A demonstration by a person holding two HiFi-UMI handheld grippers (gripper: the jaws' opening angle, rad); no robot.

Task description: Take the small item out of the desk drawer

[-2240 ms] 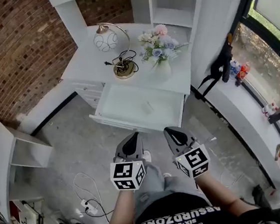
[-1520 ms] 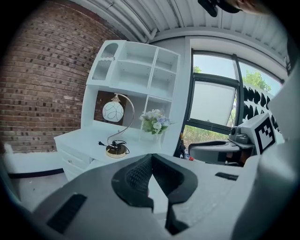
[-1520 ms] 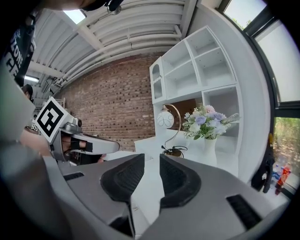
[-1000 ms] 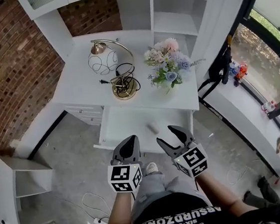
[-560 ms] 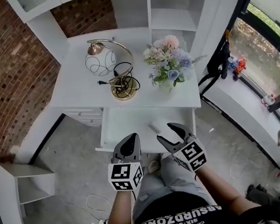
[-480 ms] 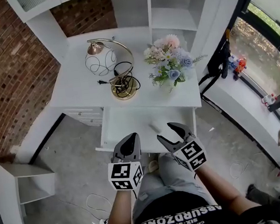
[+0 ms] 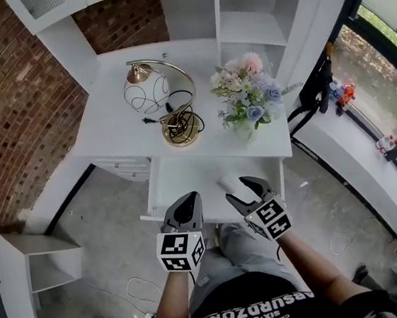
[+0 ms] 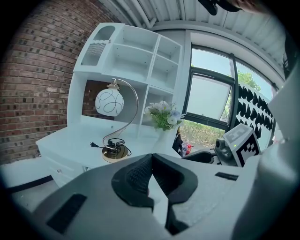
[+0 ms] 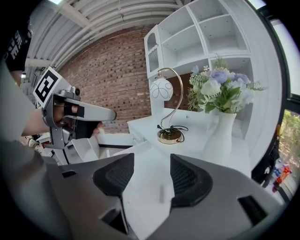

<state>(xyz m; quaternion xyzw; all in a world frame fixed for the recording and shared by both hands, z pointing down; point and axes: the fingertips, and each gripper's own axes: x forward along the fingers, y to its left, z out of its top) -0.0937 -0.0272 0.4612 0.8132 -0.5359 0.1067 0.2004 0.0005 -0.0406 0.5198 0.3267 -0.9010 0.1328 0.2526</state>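
Head view: The white surface (image 7: 113, 125) carries a lamp (image 7: 149, 90) with its cord coiled at the base, and a vase of flowers (image 7: 251, 99) to its right. The drawer (image 7: 184, 185) below the front edge is pulled open. The item (image 7: 228, 183), small and white, lies in the drawer towards its right side. The left hand-held gripper (image 7: 184, 205) hangs over the drawer's front edge. The right hand-held gripper (image 7: 244, 191) hangs just beside the item, on the near side of it, apart from it.

Left gripper view: The jaws of the left hand-held gripper (image 8: 151, 157) meet at the tips, with nothing between them. Lamp and flowers stand beyond; the right hand-held gripper shows at the right edge.

Right gripper view: The jaws of the right hand-held gripper (image 9: 152, 174) stand well apart and hold nothing. The item (image 9: 162, 193) shows in the gap between them, flat on the drawer floor, nearer the right jaw and clear of both. The left hand-held gripper shows at the left.
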